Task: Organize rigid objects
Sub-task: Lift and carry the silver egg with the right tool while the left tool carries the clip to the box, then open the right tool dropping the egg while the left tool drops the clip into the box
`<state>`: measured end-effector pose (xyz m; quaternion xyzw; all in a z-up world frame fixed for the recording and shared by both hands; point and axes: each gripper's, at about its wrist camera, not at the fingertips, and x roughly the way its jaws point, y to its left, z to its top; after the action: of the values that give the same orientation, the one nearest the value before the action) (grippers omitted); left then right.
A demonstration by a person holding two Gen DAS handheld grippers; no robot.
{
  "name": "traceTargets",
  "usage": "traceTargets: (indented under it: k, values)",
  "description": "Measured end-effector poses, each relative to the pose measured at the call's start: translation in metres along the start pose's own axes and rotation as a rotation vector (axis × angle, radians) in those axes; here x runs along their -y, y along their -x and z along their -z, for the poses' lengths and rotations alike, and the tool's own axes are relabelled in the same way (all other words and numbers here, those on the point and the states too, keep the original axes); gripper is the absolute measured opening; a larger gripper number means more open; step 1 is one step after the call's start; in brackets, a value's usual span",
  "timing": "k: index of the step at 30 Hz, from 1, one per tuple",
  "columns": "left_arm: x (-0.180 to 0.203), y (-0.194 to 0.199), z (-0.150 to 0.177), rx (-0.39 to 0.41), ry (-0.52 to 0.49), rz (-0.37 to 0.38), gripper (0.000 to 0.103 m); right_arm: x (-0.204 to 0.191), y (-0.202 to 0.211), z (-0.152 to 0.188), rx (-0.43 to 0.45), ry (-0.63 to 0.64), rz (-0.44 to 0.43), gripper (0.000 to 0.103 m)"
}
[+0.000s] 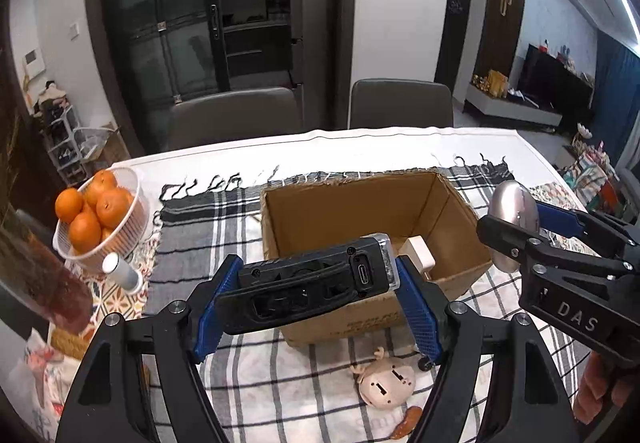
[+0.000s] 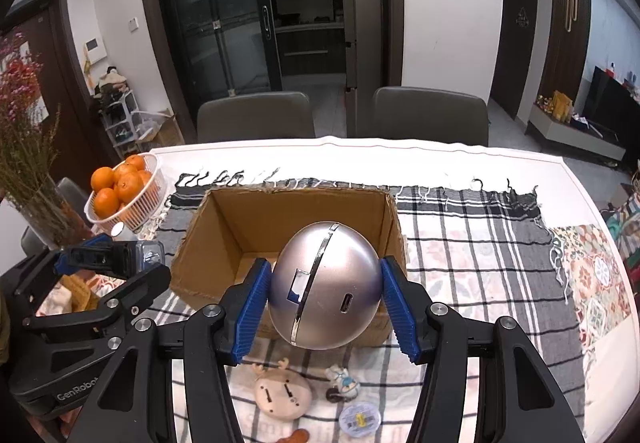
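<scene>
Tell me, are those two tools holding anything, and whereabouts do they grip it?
Yes. The left tool clamps a black gadget by its two ends. The right tool squeezes a silver egg-shaped device across its rounded sides.

Silver egg-shaped device (image 2: 324,289) with a chrome seam, gripped between blue ribbed pads (image 2: 249,309). Black rectangular gadget (image 1: 308,285) with a clear end, held by blue pads on a black left gripper (image 1: 316,307). Brown cardboard box (image 2: 200,243). Black, white and grey plaid cloth (image 2: 480,243) with fringe. Orange tangerines (image 1: 96,209) in a white slotted basket (image 1: 128,239). Beige deer-faced toy (image 2: 283,393). White surface (image 2: 440,153).
</scene>
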<state>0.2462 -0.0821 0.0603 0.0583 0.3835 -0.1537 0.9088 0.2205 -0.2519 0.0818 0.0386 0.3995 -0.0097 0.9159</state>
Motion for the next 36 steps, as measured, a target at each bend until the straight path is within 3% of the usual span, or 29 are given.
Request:
traceTargets:
  k: [6, 15, 27, 36]
  values:
    - [0.001, -0.015, -0.019, -0.015, -0.035, 0.001, 0.075, 0.008, -0.025, -0.014, -0.065, -0.003, -0.015, 0.057]
    - [-0.001, -0.061, -0.039, -0.180, -0.071, 0.033, 0.075, 0.013, -0.060, -0.032, -0.152, 0.006, -0.009, 0.057]
    - [0.006, -0.104, -0.040, -0.319, -0.119, -0.023, 0.076, 0.024, -0.105, -0.031, -0.293, 0.004, -0.013, 0.059]
    - [0.010, -0.087, -0.031, -0.278, -0.107, -0.046, 0.082, 0.029, -0.090, -0.025, -0.278, -0.006, 0.055, 0.059]
